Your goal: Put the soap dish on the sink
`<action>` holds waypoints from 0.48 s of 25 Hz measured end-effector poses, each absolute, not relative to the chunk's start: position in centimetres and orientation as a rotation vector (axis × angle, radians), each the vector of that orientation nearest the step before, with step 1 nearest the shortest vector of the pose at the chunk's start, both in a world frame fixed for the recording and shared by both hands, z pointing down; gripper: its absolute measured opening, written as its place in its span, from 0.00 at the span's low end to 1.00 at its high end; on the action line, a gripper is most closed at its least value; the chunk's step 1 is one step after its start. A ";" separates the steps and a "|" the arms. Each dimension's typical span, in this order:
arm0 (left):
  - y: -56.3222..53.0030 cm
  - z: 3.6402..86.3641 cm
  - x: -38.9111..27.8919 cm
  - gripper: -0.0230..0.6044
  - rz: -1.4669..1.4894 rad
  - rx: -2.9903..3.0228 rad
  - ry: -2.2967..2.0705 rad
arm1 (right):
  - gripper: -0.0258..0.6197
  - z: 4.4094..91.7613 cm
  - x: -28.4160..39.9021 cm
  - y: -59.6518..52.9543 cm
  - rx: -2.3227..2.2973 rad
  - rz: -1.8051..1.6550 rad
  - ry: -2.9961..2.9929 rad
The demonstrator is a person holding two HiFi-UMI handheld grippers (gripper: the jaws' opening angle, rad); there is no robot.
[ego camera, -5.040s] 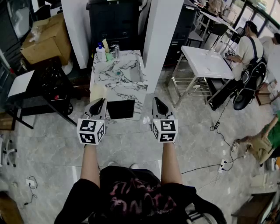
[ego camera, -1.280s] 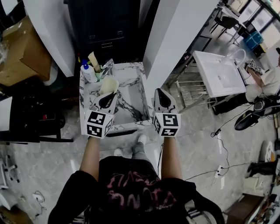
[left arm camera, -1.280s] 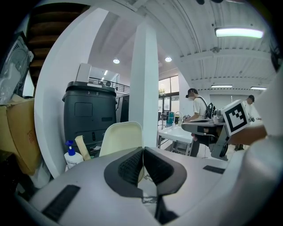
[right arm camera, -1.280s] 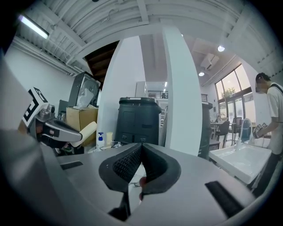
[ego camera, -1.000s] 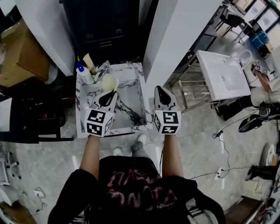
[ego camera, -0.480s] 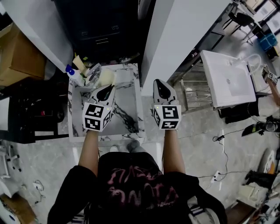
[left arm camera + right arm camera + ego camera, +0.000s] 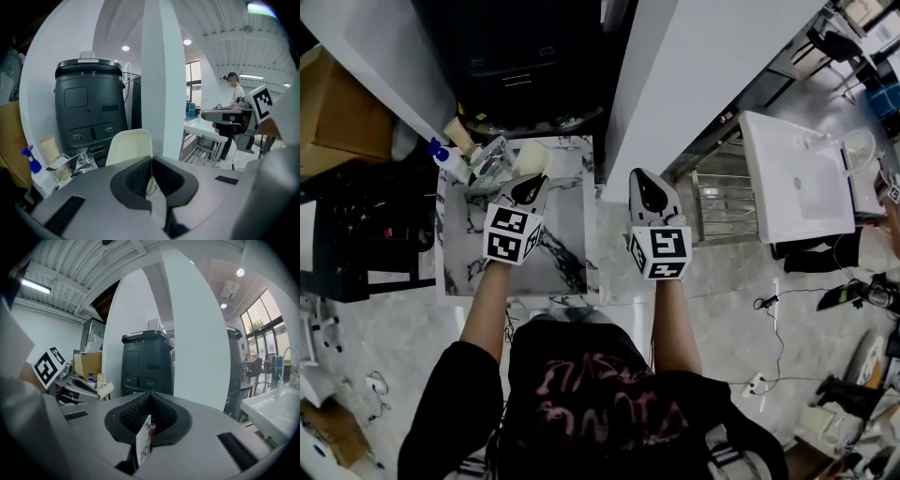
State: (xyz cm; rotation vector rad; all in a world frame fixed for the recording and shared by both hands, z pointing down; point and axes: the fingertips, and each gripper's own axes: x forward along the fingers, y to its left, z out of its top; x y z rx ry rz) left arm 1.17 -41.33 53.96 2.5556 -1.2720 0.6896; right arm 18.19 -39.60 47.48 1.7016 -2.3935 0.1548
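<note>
A cream soap dish [image 7: 531, 157] is clamped in my left gripper [image 7: 532, 186], held over the back of the marble sink [image 7: 555, 246], just right of the faucet [image 7: 491, 156]. In the left gripper view the dish [image 7: 129, 147] stands up out of the shut jaws of the left gripper [image 7: 151, 163]. My right gripper [image 7: 646, 188] is shut and hangs beyond the sink's right edge, beside the white pillar [image 7: 698, 75]. The right gripper view shows the right gripper [image 7: 150, 405] with its jaws closed, a small white printed slip showing under them, and the dish [image 7: 106, 389] at the left.
A blue-capped bottle [image 7: 446, 159] and a tan upright item [image 7: 457, 135] stand at the sink's back left corner. Behind the sink is a black cabinet [image 7: 525, 66]. A black cart [image 7: 366, 225] stands at the left, and a white basin table [image 7: 802, 187] at the right.
The person has walked up to the sink. My left gripper has carried the soap dish forward to the back of the sink near the faucet. The right gripper stayed shut alongside.
</note>
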 end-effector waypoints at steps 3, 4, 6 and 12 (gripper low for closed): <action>-42.5 56.0 1.5 0.07 0.764 2.541 -1.253 | 0.06 48.1 18.6 -40.2 1.688 0.167 -2.391; -42.9 56.7 1.6 0.07 0.782 2.531 -1.244 | 0.06 48.3 18.8 -40.4 1.687 0.174 -2.390; -43.7 58.2 1.6 0.07 0.819 2.506 -1.231 | 0.06 48.7 19.1 -40.8 1.683 0.187 -2.385; -45.0 62.1 2.0 0.07 0.912 2.443 -1.181 | 0.06 50.1 20.2 -41.5 1.663 0.209 -2.362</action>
